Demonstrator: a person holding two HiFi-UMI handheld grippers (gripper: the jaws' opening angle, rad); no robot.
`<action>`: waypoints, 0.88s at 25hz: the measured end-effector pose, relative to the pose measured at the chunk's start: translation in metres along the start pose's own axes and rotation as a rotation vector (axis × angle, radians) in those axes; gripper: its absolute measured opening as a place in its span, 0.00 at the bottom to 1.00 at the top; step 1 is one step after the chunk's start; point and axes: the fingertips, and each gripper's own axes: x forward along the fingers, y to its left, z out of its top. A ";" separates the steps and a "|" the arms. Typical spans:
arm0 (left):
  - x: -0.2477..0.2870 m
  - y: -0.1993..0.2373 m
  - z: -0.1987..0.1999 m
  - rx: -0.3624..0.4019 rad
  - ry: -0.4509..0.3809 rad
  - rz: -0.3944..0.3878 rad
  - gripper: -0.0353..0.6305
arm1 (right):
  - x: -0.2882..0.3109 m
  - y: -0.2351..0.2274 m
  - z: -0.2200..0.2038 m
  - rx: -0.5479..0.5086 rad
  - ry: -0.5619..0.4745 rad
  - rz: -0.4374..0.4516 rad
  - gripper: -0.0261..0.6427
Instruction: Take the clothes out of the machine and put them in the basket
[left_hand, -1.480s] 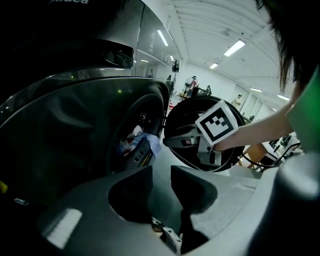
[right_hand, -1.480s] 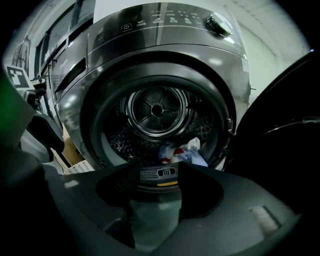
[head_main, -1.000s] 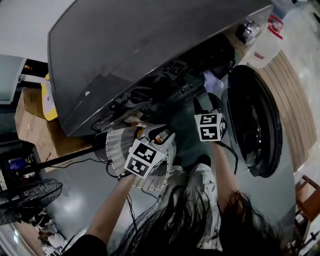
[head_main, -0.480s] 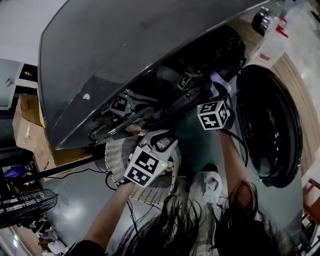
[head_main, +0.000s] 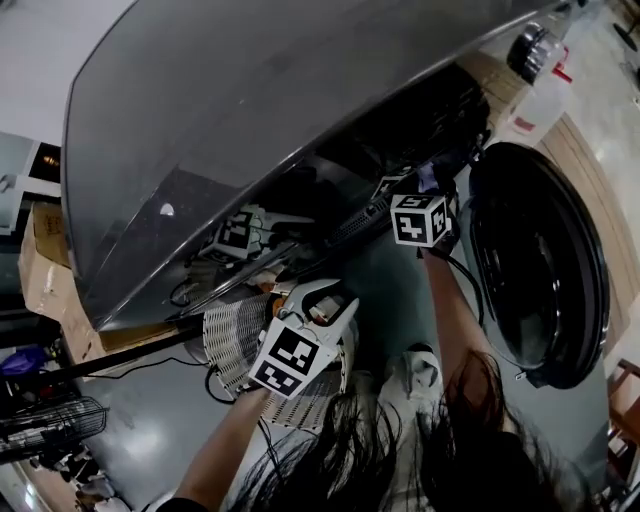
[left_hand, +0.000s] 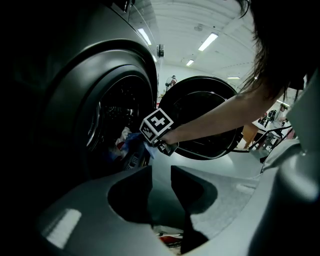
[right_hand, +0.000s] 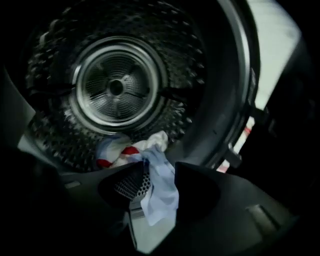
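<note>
**A:** What are the jaws of the right gripper (right_hand: 160, 172) doing?

**B:** They stand apart and have just been closing. A pale blue cloth (right_hand: 161, 197) hangs between them, draped over the front lip of the machine (head_main: 250, 130). I can't see the pads pinching it.

**A:** And past the cloth?

**B:** The red and white clothes (right_hand: 116, 152) lie at the bottom of the drum (right_hand: 116, 87), just inside the machine's mouth. They touch the upper end of the blue cloth.

**A:** The left gripper (left_hand: 161, 172)?

**B:** Its jaws are parted with nothing between them. Only grey floor shows through the gap. It is held out in front of the machine, aimed toward the mouth and well short of the clothes.

**A:** Where is the basket (head_main: 228, 335)?

**B:** It is white and slatted, on the floor in front of the machine. In the head view the left gripper is over its rim.

**A:** And the door (head_main: 540, 270)?

**B:** It is round and dark, and it is swung wide open. In the head view it is to the right of the machine's mouth. The person's right arm reaches past it into the mouth.
</note>
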 end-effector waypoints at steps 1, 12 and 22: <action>0.000 -0.001 0.000 0.003 0.000 -0.001 0.23 | 0.004 -0.004 -0.005 0.045 0.015 -0.003 0.35; 0.002 -0.001 -0.011 0.014 0.027 0.001 0.23 | 0.017 -0.015 -0.026 0.078 0.123 0.033 0.11; -0.022 -0.009 0.010 0.005 0.023 0.011 0.23 | -0.065 0.017 -0.015 0.033 0.042 0.201 0.10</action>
